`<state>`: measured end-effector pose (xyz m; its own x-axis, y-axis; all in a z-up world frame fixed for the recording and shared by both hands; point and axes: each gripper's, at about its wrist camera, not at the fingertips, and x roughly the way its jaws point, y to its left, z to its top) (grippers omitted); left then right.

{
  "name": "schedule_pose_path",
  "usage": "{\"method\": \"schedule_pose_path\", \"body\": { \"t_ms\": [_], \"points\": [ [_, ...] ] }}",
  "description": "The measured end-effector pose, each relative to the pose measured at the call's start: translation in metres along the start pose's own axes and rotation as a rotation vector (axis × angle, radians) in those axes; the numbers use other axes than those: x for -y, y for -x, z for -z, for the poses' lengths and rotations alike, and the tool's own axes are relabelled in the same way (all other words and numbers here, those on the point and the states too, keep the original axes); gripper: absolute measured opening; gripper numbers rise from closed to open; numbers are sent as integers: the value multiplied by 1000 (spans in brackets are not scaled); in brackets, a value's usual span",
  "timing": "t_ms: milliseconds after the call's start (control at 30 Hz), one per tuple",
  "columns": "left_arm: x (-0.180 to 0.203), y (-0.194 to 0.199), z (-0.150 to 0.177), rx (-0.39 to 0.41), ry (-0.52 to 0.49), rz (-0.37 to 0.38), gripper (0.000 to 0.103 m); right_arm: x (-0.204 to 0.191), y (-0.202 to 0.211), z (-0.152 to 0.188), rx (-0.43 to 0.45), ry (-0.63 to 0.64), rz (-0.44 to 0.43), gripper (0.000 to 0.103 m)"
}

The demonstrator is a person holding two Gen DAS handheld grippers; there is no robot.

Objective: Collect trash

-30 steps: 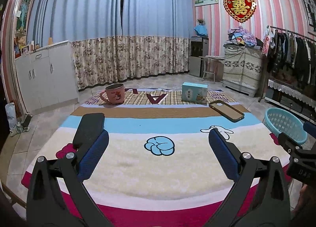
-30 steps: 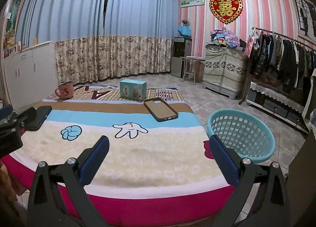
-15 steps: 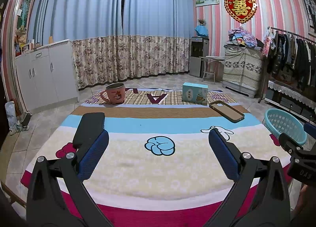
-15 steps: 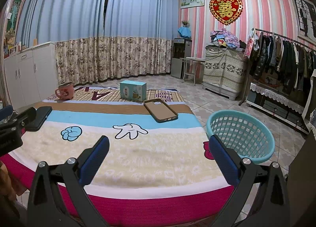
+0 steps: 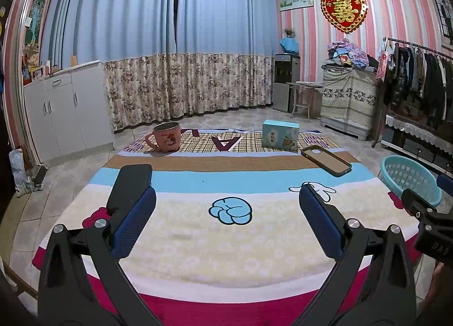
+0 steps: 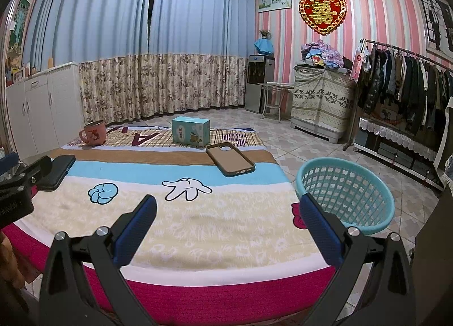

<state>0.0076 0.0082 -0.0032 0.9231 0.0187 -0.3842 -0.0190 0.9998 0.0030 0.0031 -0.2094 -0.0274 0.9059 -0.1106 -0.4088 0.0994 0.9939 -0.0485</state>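
Both grippers wide apart; box [image 6: 190, 131], case [image 6: 230, 159], maybe phone [image 5: 130, 185] on blanket [image 6: 198, 212].

Premises: a lived-in home room. Evidence: full-height blue curtains [image 6: 147, 51], pink striped wallpaper with a red heart ornament [image 6: 322, 11], a rack of hung clothes [image 6: 407, 82], white cabinets [image 5: 68, 110], tiled floor [image 6: 297, 144], and a cartoon-print blanket [image 5: 226, 212].

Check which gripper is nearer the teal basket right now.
Right. The right gripper hangs open with the teal basket just beyond its right finger. The left gripper, also open, sits further left over the blanket.
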Motion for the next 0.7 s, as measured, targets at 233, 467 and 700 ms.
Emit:
{"method": "schedule_pose_path", "body": {
  "t_ms": [233,467,700],
  "points": [
    [0,1,1,1,0,-1,98,-2,0,0,3,4,1,98],
    [0,1,1,3,-2,-1,98,-2,-1,0,3,3,0,98],
    [1,1,1,3,-3,-1,98,-2,0,0,4,2,0,98]
  ]
}}
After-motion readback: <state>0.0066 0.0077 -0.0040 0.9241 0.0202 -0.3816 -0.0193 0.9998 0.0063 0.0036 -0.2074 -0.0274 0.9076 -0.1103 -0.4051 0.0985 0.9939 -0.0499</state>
